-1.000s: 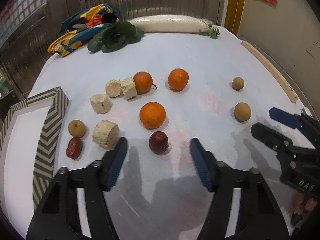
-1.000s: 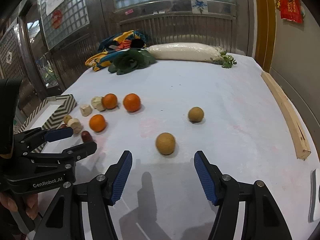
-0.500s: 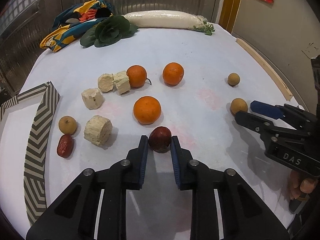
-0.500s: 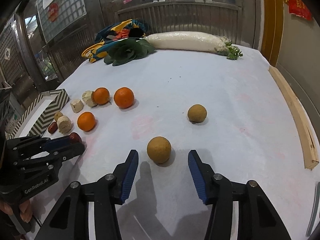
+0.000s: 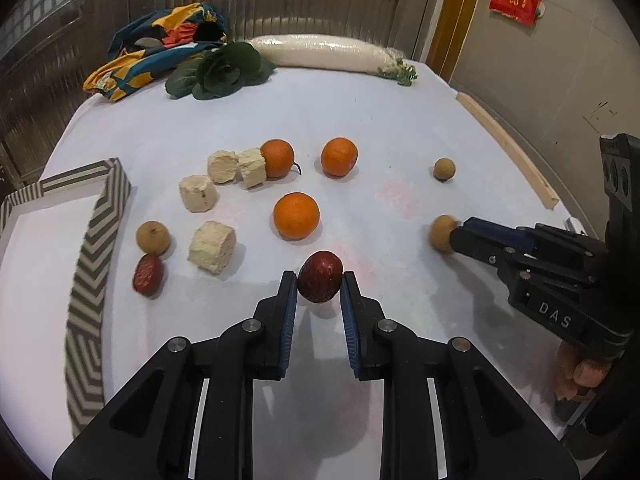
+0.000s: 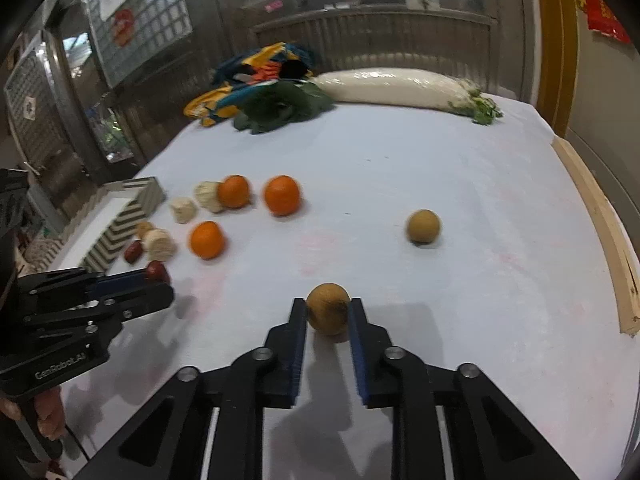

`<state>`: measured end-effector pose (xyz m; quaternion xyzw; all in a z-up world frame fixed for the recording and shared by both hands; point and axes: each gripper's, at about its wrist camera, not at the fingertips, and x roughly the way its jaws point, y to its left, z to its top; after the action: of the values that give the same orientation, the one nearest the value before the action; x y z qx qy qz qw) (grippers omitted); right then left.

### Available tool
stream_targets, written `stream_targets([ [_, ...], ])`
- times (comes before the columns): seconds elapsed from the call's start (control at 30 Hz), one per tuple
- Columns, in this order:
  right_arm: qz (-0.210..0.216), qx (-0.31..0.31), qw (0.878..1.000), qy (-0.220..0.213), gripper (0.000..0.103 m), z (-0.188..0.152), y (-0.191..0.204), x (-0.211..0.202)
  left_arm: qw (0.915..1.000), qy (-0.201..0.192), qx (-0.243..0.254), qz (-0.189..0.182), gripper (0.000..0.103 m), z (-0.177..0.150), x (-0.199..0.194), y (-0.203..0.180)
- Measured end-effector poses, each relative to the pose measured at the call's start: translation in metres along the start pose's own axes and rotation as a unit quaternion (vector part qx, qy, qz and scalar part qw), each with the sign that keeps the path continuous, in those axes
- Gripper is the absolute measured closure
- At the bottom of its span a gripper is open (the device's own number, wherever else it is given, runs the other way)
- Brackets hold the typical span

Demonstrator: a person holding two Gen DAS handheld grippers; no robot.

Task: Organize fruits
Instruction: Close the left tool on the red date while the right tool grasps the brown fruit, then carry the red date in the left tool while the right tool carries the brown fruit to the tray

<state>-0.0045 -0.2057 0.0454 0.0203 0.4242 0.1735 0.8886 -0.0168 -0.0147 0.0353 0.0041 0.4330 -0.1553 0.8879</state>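
My left gripper (image 5: 319, 285) is shut on a dark red jujube (image 5: 320, 282) and holds it just above the white table; it also shows in the right wrist view (image 6: 158, 276). My right gripper (image 6: 328, 310) is shut on a brown longan (image 6: 328, 309), low at the table; the longan shows in the left wrist view (image 5: 442, 233). Three oranges (image 5: 296, 216) (image 5: 339, 156) (image 5: 277, 158) lie mid-table. A second jujube (image 5: 147, 275) and a small longan (image 5: 152, 237) lie by the striped box (image 5: 96, 236). Another longan (image 5: 444, 169) lies at the right.
Several beige cut chunks (image 5: 212, 246) lie among the fruit. A white radish (image 5: 324, 57), green leaves (image 5: 224, 72) and a coloured cloth (image 5: 160, 52) sit at the far edge. A wooden strip (image 5: 508, 152) runs along the right edge.
Both grippers closed: the left one on the red jujube and lifted it slightly, the right one moved forward and closed on the near longan.
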Motion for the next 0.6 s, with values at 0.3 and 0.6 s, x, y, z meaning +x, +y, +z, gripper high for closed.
stream_targets([
  [0.3,0.005,-0.025,1.0,-0.008,0.088,0.001,0.031,-0.008,0.9998,-0.017,-0.01,0.01,0.082,-0.009,-0.026,0.016],
  [0.6,0.016,-0.025,0.999,0.017,0.066,0.0,0.036,0.003,0.9995,-0.022,-0.017,0.013,0.082,-0.013,-0.033,0.024],
])
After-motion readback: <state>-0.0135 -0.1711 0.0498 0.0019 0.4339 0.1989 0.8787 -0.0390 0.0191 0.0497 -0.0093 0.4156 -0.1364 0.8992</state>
